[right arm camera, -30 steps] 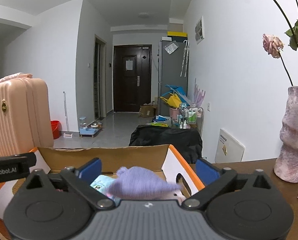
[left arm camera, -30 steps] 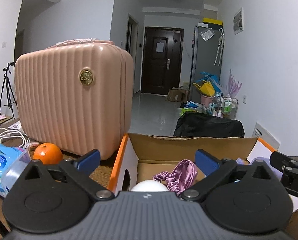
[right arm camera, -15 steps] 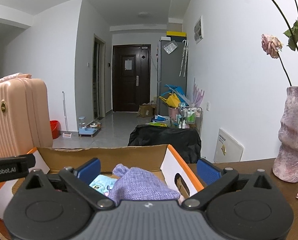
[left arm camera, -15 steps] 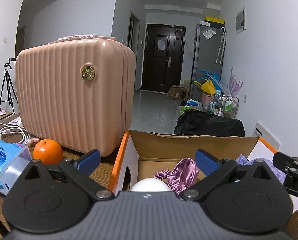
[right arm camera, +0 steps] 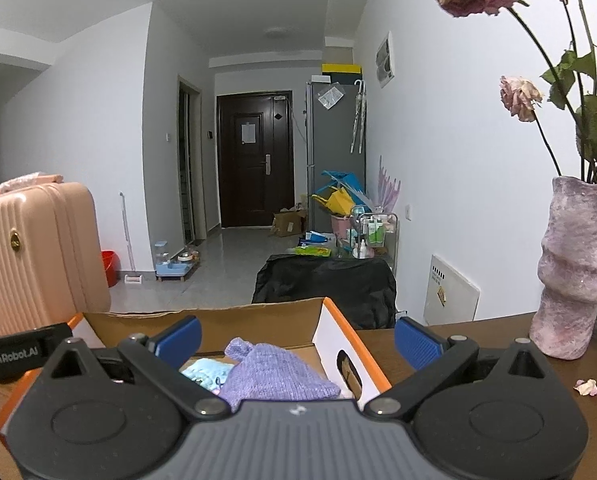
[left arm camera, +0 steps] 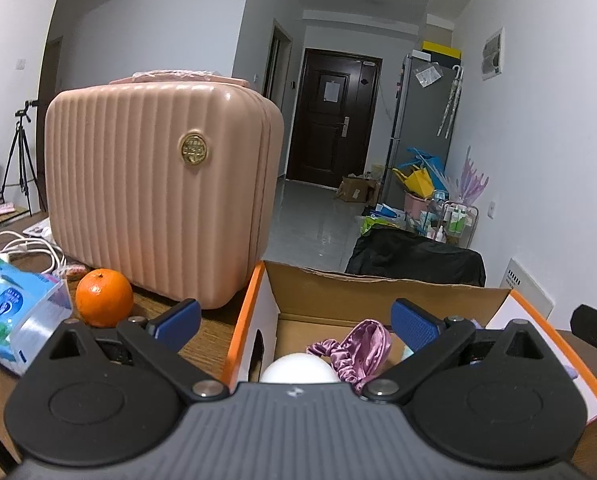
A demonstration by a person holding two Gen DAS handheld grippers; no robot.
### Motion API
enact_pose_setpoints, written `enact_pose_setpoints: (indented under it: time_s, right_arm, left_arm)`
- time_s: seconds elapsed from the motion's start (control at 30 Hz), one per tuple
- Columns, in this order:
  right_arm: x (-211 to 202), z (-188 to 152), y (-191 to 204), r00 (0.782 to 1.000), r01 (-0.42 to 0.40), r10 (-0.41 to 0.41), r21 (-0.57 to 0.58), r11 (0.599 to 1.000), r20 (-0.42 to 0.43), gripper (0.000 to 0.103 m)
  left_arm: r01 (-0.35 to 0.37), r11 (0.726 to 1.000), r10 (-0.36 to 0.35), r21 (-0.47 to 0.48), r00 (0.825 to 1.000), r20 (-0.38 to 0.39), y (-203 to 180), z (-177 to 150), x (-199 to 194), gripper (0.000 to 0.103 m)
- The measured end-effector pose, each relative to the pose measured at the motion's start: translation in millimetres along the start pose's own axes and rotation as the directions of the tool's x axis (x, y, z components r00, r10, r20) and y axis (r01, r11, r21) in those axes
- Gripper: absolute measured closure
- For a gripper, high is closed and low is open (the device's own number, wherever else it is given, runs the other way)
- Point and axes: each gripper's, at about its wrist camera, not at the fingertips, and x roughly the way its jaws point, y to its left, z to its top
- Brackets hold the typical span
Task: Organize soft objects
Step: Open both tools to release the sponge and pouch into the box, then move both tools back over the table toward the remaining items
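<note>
An open cardboard box (left arm camera: 378,292) with orange edges stands on the wooden table. In the left wrist view it holds a white ball (left arm camera: 298,368) and a purple satin scrunchie (left arm camera: 358,344). In the right wrist view the box (right arm camera: 334,332) holds a lilac knitted piece (right arm camera: 274,376) and a light blue cloth (right arm camera: 206,372). My left gripper (left arm camera: 294,320) is open and empty above the box's left side. My right gripper (right arm camera: 296,336) is open and empty above the box's right side, straddling its right wall.
A pink ribbed suitcase (left arm camera: 158,184) stands left of the box, with an orange (left arm camera: 104,298), a blue tissue pack (left arm camera: 10,308) and white cables (left arm camera: 22,244) beside it. A pink vase (right arm camera: 574,272) with dried roses stands on the table at right.
The lilac knitted piece has dropped lower into the box, out from between my right gripper's fingers. Both grippers have shifted slightly; the left view has tilted up a little.
</note>
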Motion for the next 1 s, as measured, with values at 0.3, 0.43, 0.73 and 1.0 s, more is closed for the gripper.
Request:
enact_pose_setpoints:
  time_s: [0.3,0.43,0.73,1.0]
  right_arm:
    - [-37,-1,-2,0.999,-0.003,0.005,-0.036,0.999,0.035,0.0]
    - [-53,-3,-3,0.999,-0.005,0.008,-0.052,0.999,0.048,0.0]
    - [-85,-16,-13,0.999,0.009,-0.006,-0.067,0.998,0.039,0.0]
    - [-112,-31,-26,1.0,0.018,-0.016,-0.069,0.997,0.025,0.0]
  left_arm:
    - [0.019,1.0,-0.019,0.018,1.0,0.004,1,-8,-23,0.0]
    - [0.025,0.999,-0.025,0.028,1.0,0.008,1,-12,-35,0.0]
    - [0.047,0.998,-0.047,0.046,0.999,0.005,3,-24,-60,0.0]
    - [0.075,0.995,-0.075,0.071,0.997,-0.005,2,-37,-86,0.0]
